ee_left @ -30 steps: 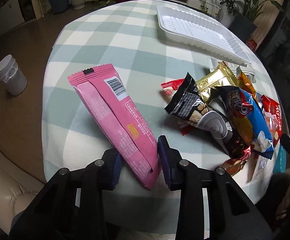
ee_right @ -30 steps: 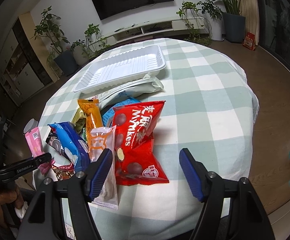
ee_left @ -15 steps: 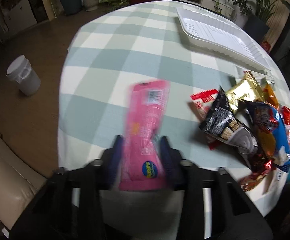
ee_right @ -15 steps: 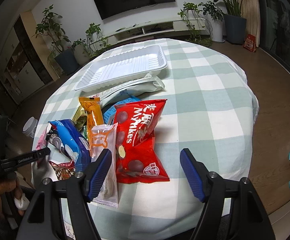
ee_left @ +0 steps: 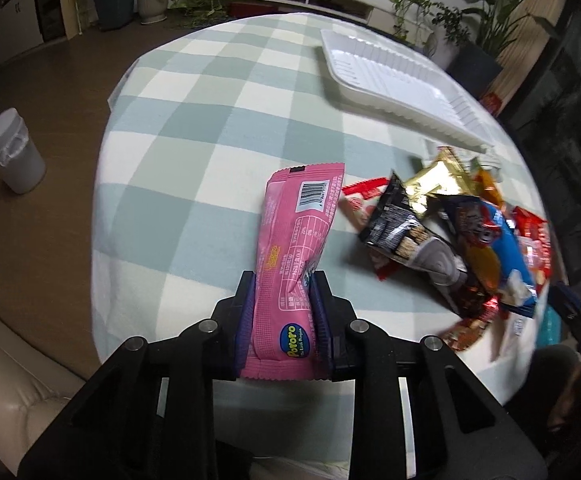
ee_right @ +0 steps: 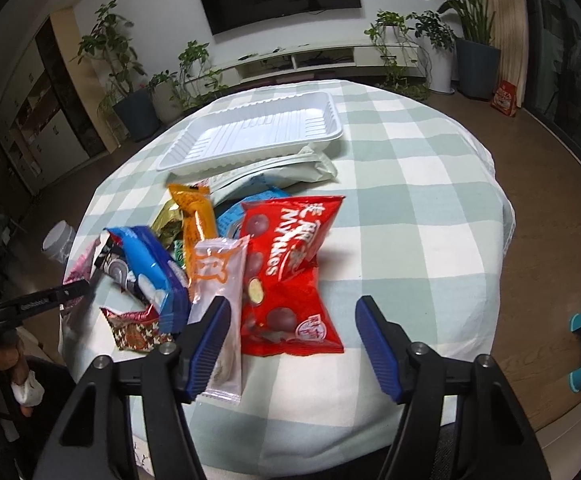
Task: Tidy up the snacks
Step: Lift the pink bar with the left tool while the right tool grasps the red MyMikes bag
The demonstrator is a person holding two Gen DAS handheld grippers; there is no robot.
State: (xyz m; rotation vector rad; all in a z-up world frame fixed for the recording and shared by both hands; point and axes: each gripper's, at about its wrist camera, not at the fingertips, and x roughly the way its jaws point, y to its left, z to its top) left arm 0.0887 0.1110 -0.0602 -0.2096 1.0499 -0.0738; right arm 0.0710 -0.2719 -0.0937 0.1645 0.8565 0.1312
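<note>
Between the closing left gripper's (ee_left: 282,316) jaws sat the pink packet (ee_left: 292,264), pinched at both sides. Only the right view showed the right gripper (ee_right: 290,344) narrowing, empty, above the red bag (ee_right: 286,280).

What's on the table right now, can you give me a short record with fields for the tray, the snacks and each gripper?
tray: white tray, holds nothing, far side of the checked tablecloth
snack pile: mixed packets in front of the tray, red bag nearest
left gripper: jaws closing, pads against the pink packet
right gripper: jaws closing, pads not on anything, red bag's near end between them
</note>
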